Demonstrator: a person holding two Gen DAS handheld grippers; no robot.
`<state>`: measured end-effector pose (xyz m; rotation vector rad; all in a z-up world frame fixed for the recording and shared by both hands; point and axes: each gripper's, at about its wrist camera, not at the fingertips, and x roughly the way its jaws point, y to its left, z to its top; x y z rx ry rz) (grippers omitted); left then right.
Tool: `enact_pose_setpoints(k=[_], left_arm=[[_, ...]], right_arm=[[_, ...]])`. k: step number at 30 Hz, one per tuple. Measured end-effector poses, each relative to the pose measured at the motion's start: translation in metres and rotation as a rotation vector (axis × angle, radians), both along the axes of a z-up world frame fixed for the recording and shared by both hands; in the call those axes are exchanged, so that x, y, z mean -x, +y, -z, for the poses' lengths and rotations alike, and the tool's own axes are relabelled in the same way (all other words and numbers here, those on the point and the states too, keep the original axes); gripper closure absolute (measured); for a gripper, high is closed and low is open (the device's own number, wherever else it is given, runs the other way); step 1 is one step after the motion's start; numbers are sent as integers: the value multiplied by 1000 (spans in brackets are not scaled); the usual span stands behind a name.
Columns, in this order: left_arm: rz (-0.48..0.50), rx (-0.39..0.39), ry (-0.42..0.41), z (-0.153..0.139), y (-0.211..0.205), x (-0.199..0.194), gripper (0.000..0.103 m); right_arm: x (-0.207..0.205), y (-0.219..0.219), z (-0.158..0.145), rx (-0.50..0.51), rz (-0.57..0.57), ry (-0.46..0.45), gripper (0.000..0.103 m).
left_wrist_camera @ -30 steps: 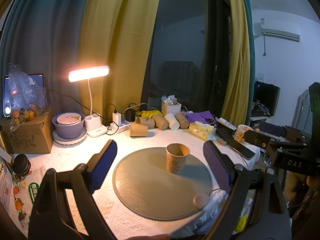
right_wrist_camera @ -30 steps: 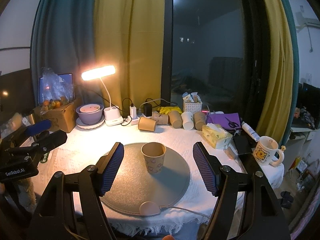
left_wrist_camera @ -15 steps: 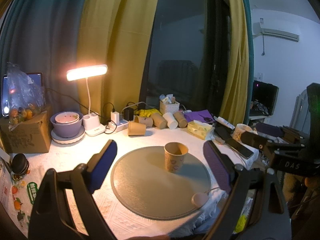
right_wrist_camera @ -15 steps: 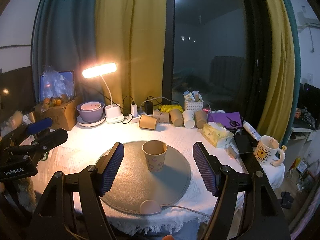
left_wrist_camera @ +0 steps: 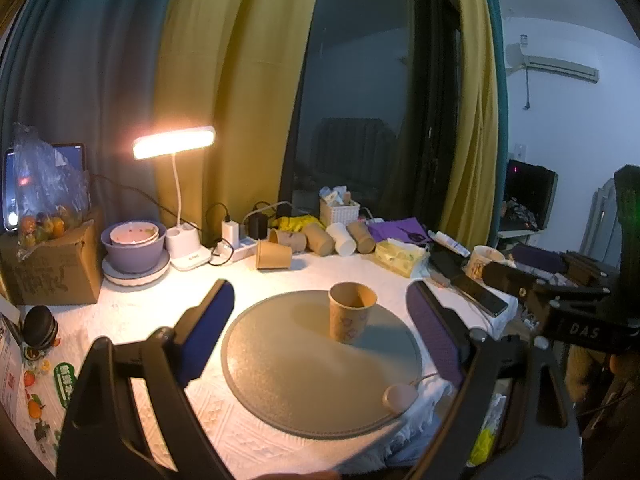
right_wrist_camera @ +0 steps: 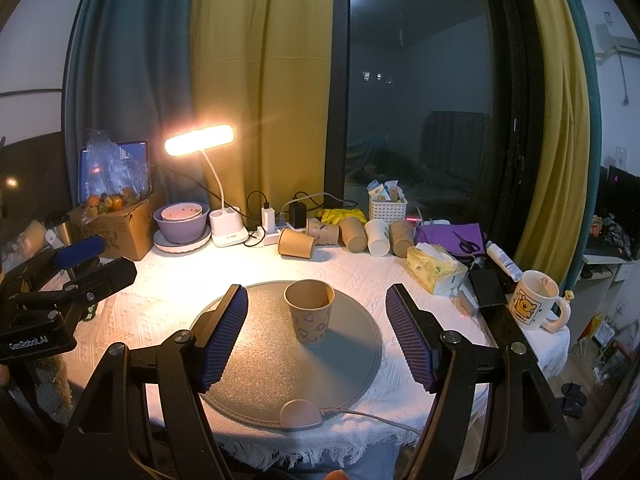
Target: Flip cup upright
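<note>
White woven tablecloth (right_wrist_camera: 160, 304) under grey round mat (right_wrist_camera: 260, 360), upright cup (right_wrist_camera: 309, 310); both tongs agape.

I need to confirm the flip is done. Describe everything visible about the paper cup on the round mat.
The paper cup is tan-brown, apparently thin paper, tapering from a rolled rim down to a narrower base, with small purplish cartoon prints on its side. It stands upright, mouth up, and looks empty. It rests on the grey round mat, toward the mat's far side. Only the mat touches it; both tools are open and clear of it.
</note>
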<state>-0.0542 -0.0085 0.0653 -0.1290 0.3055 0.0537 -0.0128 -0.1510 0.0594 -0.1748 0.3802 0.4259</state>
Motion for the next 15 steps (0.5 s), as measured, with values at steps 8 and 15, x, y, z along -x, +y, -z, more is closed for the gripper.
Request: enact_pose_setpoints(k=[8,15], left_arm=[[2,-1,2,2,-2,0,14],[1,-1,2,2,-1,-1,14]], right_arm=[[0,0,0,0,0,0,28],[0,0,0,0,0,1,28]])
